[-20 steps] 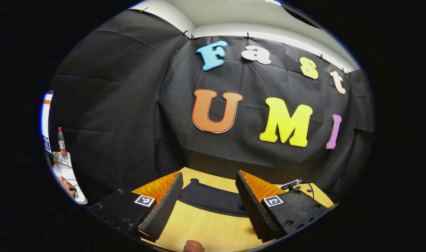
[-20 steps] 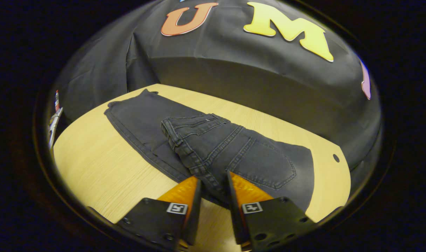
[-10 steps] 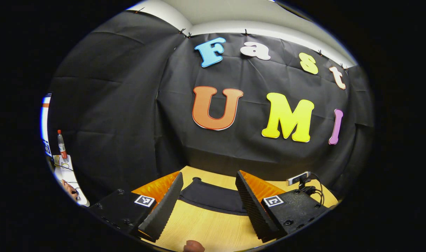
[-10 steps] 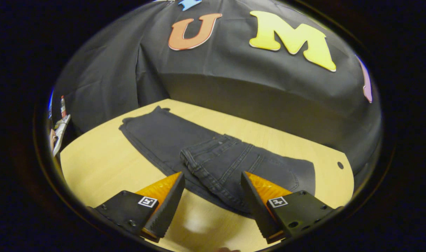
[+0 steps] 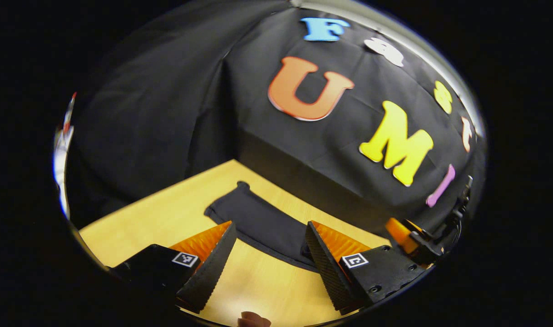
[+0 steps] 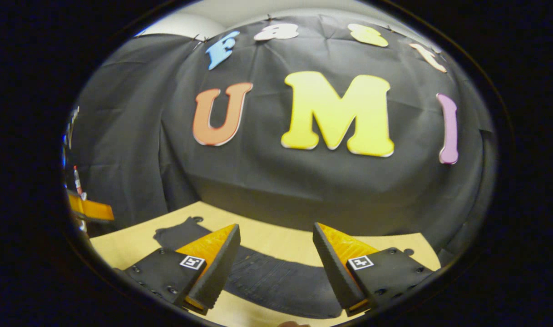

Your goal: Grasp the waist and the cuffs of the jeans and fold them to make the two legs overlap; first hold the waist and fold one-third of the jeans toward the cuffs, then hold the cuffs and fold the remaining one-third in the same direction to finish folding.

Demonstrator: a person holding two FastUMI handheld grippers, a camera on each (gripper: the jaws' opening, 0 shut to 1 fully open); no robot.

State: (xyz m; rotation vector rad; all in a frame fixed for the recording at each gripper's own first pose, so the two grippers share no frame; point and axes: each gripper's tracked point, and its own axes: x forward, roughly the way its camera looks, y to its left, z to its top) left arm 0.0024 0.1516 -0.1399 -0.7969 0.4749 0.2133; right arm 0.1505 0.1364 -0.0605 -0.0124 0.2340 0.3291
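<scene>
The dark jeans (image 5: 263,222) lie flat on the wooden table (image 5: 167,213). Their cuff end stretches away to the upper left in the left gripper view. My left gripper (image 5: 270,225) hangs open just above and in front of this leg part, holding nothing. In the right gripper view the jeans (image 6: 276,281) run as a dark band across the table (image 6: 281,240), below and beyond my right gripper (image 6: 276,225). That gripper is open with its fingers wide apart and clear of the cloth.
The right gripper (image 5: 412,238) shows at the right edge of the left gripper view. The left gripper (image 6: 90,210) shows at the left edge of the right gripper view. A bottle (image 6: 76,179) stands far off on the left. The table has small round holes (image 6: 408,251) near its corners.
My right gripper opened, let go of the folded waist and rose, tilting up toward the wall. My left gripper tipped down and swung toward the cuff end.
</scene>
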